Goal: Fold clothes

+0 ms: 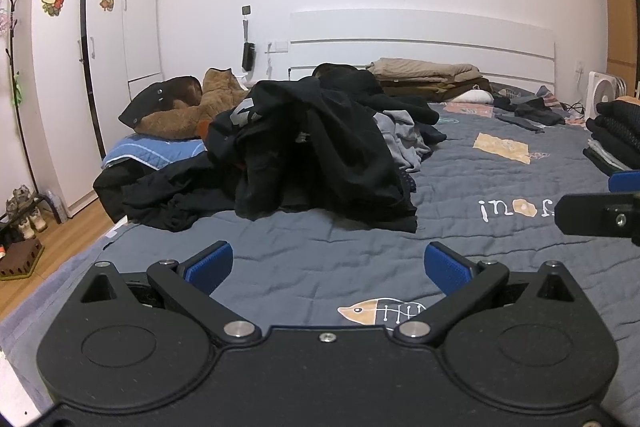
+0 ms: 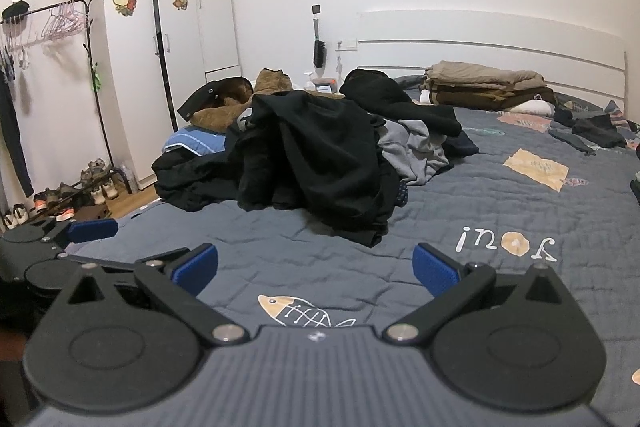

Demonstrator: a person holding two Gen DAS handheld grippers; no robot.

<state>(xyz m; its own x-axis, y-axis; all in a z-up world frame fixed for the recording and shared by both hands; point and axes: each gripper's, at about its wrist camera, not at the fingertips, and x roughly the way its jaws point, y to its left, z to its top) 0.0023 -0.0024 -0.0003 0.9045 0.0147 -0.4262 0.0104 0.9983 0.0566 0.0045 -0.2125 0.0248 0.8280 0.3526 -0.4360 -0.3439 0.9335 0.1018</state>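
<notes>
The left gripper [image 1: 328, 265] sits at the bottom of the left wrist view with its jaws spread as wide as they go, blue pads [image 1: 212, 263] well apart, nothing between them and nothing touched; only the grey quilted bedspread [image 1: 320, 239] with fish and letter prints shows in the gap. The right gripper [image 2: 316, 267] is the same in its own view: jaws fully spread, empty, held above the bedspread. Each gripper shows at the edge of the other's frame, the left at the lower left of the right wrist view, the right at the right edge of the left wrist view.

Going left to right in the left wrist view: a wooden floor with shoes [image 1: 24, 211] in the lower left, a tall white wardrobe [image 1: 60, 67] with two rabbit stickers in the upper left, then a brown fleece jacket [image 1: 188, 111] on a blue quilted pad [image 1: 156, 149]. At the middle of the frame lies the heap of unfolded dark clothes [image 1: 312, 151], mostly black with a grey garment [image 1: 400, 139] at its right side, well ahead of both grippers. Behind it, against the white headboard [image 1: 420, 35], are folded beige and brown blankets [image 1: 428, 75]. At the right edge sits a stack of folded dark clothes [image 1: 616, 135] near a white fan [image 1: 600, 95].
</notes>
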